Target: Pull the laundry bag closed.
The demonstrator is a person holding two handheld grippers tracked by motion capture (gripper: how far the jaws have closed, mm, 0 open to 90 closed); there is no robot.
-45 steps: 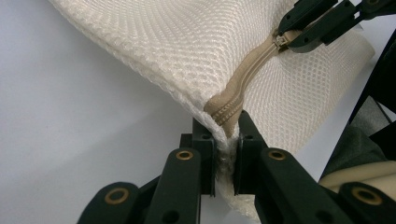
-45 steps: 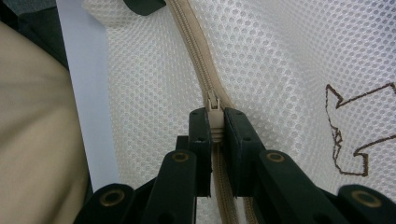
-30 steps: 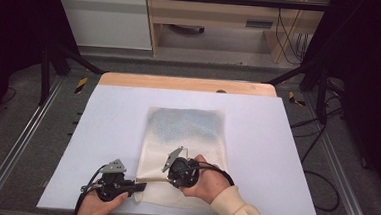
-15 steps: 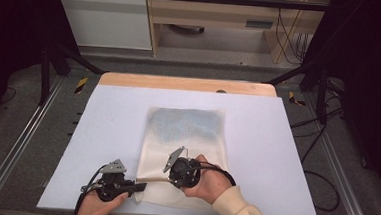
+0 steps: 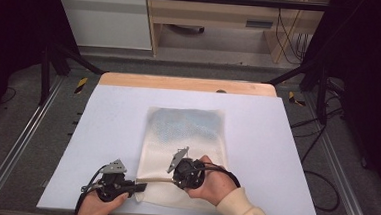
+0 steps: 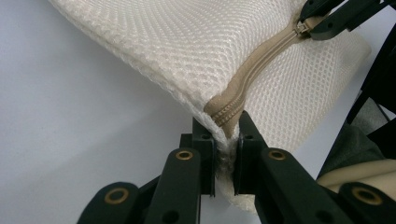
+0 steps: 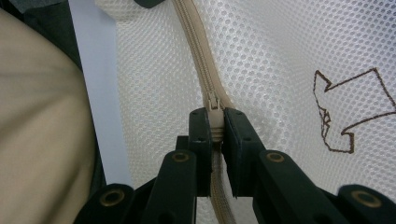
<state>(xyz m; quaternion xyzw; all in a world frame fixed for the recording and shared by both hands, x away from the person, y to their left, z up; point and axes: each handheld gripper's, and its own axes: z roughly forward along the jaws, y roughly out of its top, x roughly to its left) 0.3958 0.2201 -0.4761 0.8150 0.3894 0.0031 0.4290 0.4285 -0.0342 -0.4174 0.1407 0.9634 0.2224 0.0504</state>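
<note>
Cream mesh, woven in a fine honeycomb, makes up the zippered laundry bag that lies flat on the pale table, its short near edge toward the person and something bluish showing through its far half. Along that near edge runs the tan zipper, so its long axis lies crosswise, from the person's left to right, and that line is what the coming pull, by my judgement, has to follow. At the bag's near left corner, the left gripper has its jaws pinched tight on the zipper's end and the mesh around it, anchoring the corner. Farther along the same line, nearer the middle of the edge, the right gripper is clamped narrow on the zipper pull, with the closed teeth running away from it toward the left gripper. An outlined brown emblem is stitched on the mesh beside the right jaws. Both hands sit close together at the table's near edge, the zipper taut between them.
</note>
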